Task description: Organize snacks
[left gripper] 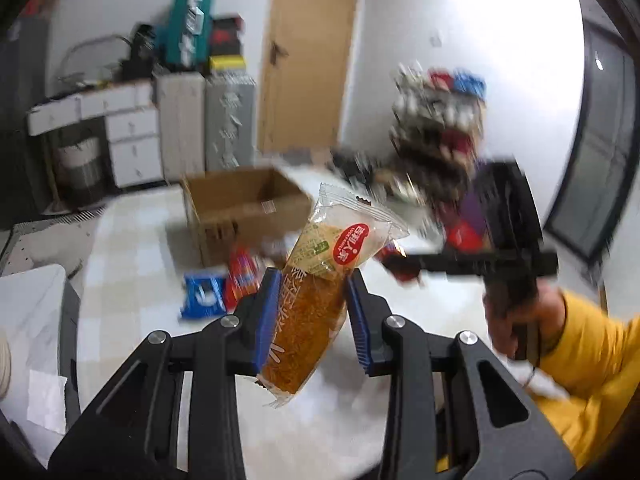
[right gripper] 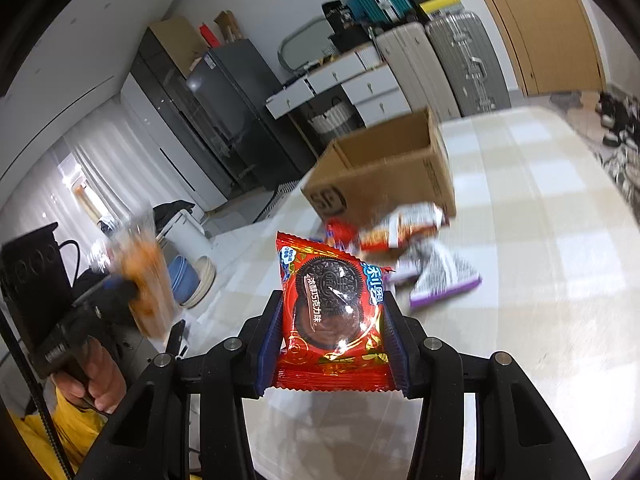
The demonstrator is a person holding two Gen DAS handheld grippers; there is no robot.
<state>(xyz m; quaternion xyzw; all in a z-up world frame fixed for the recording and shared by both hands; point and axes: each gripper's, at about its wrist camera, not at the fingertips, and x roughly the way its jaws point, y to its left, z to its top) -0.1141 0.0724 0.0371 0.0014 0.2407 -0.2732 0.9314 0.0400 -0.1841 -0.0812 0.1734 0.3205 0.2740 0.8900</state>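
L hand-held gripper is clamped on a clear-wrapped orange-brown snack bar, held off the bench, tilted w/ its top leaning right. R hand-held gripper is closed on a red cookie packet, pads at both side edges, packet upright and face-on.

Both look light and soft: film wrap is slippery and crinkly, contents prob. crumble if squeezed hard. Best grip is mid-body across the narrow width, not the sealed end fins.

Both hands are raised over the bench's near edge, pointing slightly down toward the open cardboard box at the far side. Loose packets lie just in front of the box.
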